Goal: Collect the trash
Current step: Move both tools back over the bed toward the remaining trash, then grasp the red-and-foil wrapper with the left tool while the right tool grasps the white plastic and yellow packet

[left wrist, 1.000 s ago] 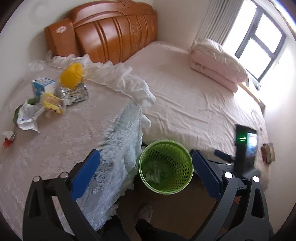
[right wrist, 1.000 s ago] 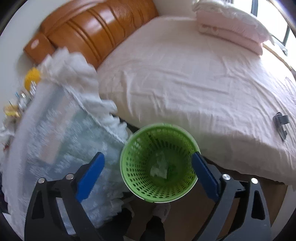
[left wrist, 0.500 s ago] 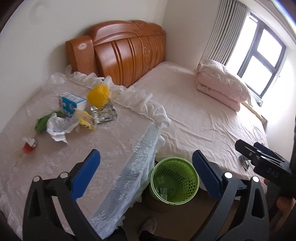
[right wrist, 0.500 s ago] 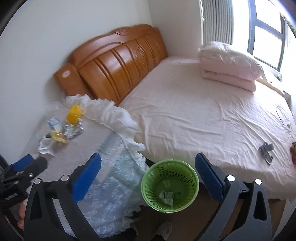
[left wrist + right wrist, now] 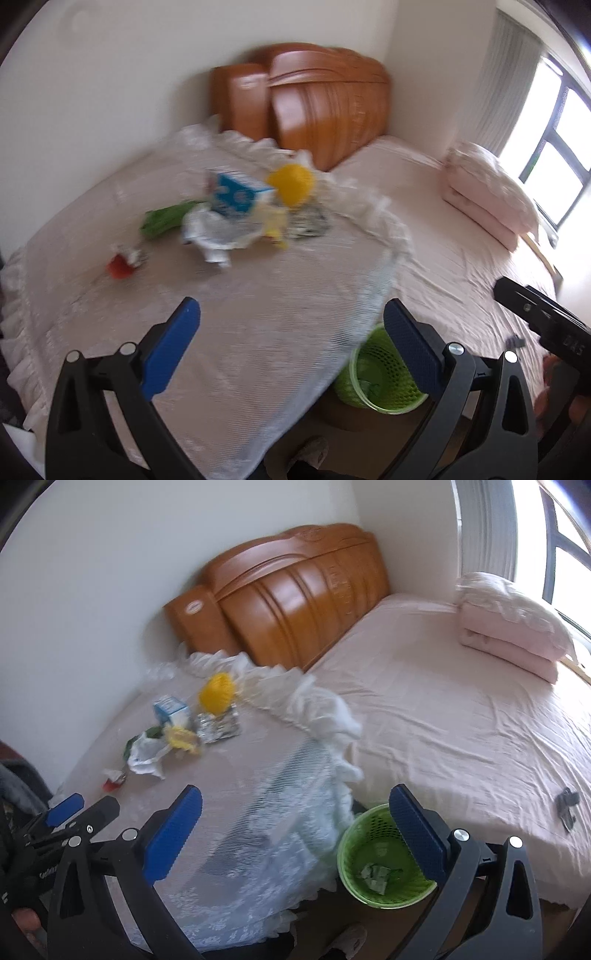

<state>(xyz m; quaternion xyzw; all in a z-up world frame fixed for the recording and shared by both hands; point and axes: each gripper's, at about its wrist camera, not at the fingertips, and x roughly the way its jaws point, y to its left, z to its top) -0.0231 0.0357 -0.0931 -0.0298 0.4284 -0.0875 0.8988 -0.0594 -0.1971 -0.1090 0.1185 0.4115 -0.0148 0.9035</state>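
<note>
Trash lies on a lace-covered table (image 5: 258, 314): a blue-white carton (image 5: 236, 194), a yellow net ball (image 5: 291, 184), a foil wrapper (image 5: 308, 225), a yellow wrapper (image 5: 275, 223), crumpled white plastic (image 5: 218, 236), a green wrapper (image 5: 162, 219) and a small red piece (image 5: 120, 266). The carton (image 5: 170, 709), yellow ball (image 5: 217, 692) and white plastic (image 5: 147, 755) also show in the right wrist view. A green basket (image 5: 380, 856) holding some scraps stands on the floor beside the table; it also shows in the left wrist view (image 5: 376, 380). My left gripper (image 5: 291, 343) is open and empty above the table's near part. My right gripper (image 5: 295, 830) is open and empty above the table's edge and basket.
A bed with a pink sheet (image 5: 461, 720), wooden headboard (image 5: 295, 590) and folded pink quilt (image 5: 509, 627) lies right of the table. A small dark object (image 5: 567, 805) lies on the bed. A window (image 5: 554, 110) is at far right. A shoe (image 5: 347, 938) shows below.
Both grippers have risen and drawn back from over the basket, and the left view has swung toward the table's trash. Both stay open and empty.
</note>
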